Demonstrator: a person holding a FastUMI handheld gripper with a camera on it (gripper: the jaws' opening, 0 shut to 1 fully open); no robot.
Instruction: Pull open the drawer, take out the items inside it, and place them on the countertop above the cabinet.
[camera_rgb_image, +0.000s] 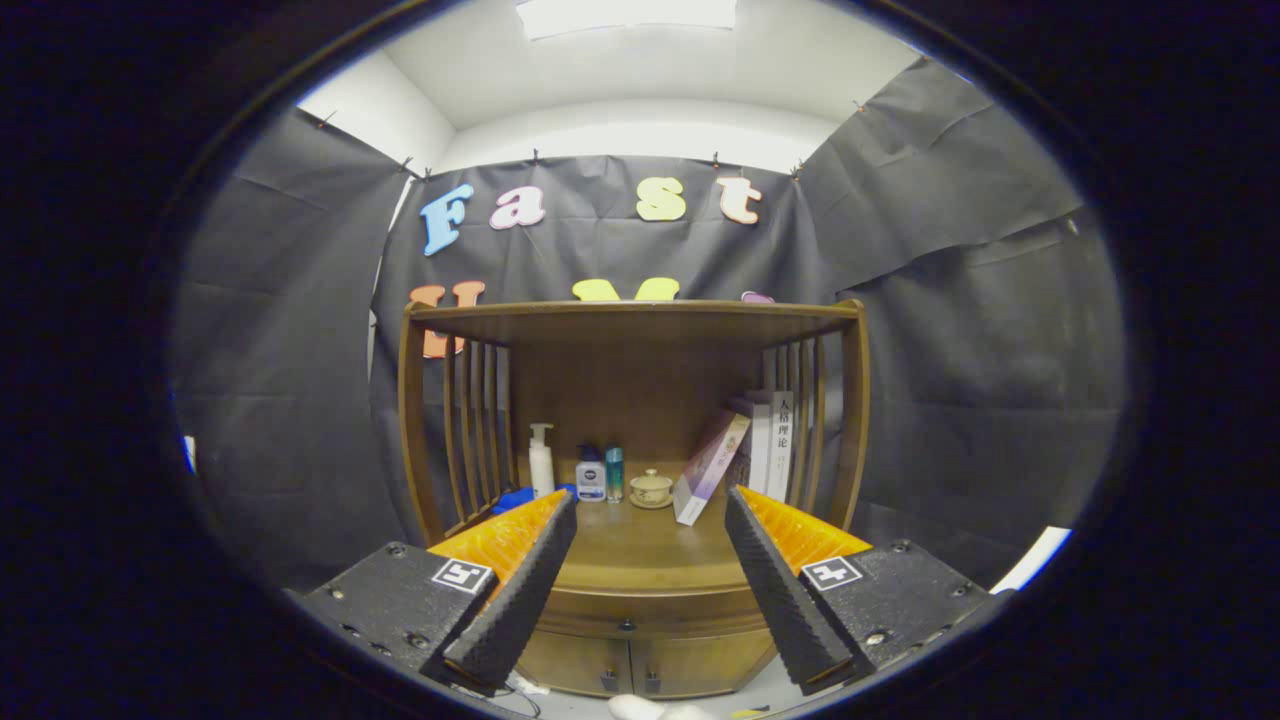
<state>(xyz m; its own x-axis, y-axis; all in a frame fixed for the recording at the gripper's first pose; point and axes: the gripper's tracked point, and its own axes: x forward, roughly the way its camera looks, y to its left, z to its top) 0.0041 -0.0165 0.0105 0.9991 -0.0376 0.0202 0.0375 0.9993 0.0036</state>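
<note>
A brown wooden cabinet (640, 600) stands ahead of me against the booth's wall. Its drawer (640, 618) sits closed under the countertop (630, 555), with a small dark knob (627, 626) at its middle. My gripper (650, 505) is open, held some way back from the cabinet, its fingers framing the countertop with nothing between them. The drawer's contents are hidden.
On the countertop's back stand a white pump bottle (541, 459), a small bottle (590, 474), a teal bottle (614, 473), a lidded cup (651, 488) and leaning books (745, 450). A blue thing (520, 497) lies at the left. A shelf (635, 312) roofs it. Two lower doors (630, 665) sit below.
</note>
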